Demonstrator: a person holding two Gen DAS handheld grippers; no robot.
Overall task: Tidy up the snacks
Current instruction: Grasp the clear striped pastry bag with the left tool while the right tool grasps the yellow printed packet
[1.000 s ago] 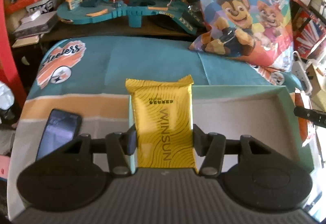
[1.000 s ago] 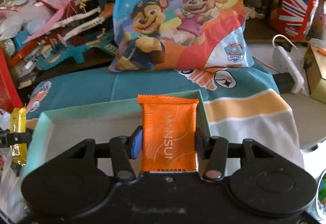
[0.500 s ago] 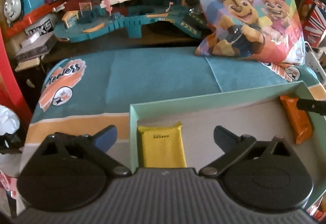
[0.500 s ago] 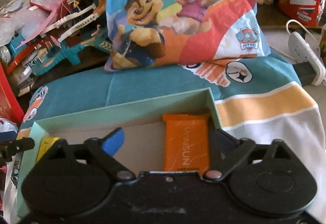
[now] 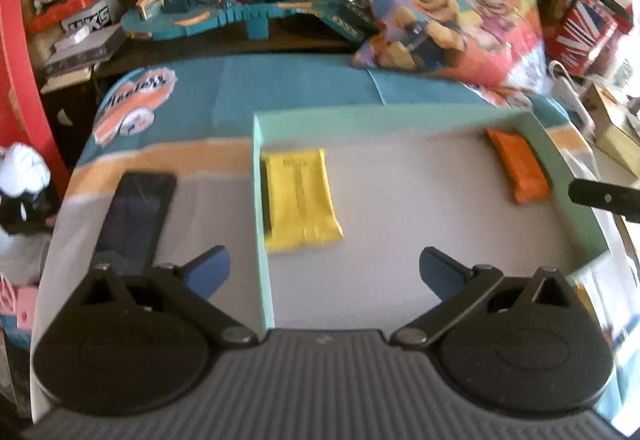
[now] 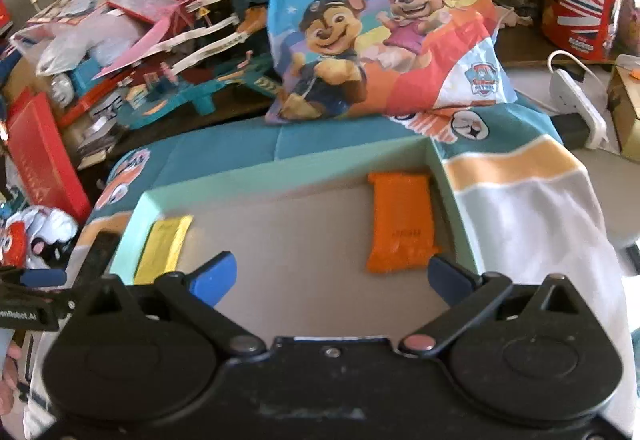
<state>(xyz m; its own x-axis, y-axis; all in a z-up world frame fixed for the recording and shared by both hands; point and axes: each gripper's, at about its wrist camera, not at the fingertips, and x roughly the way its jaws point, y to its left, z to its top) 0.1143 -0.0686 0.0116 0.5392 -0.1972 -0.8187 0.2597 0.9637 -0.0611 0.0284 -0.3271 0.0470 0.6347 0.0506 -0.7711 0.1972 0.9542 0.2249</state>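
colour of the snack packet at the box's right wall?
Orange packet, lying flat inside the mint-green box; it shows best in the right wrist view.

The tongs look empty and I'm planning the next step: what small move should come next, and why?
Probably lift both clear of the box and go for more snacks. The left tongs and right tongs have just been opening and hold nothing; the yellow packet lies by the left wall, the orange packet by the right.
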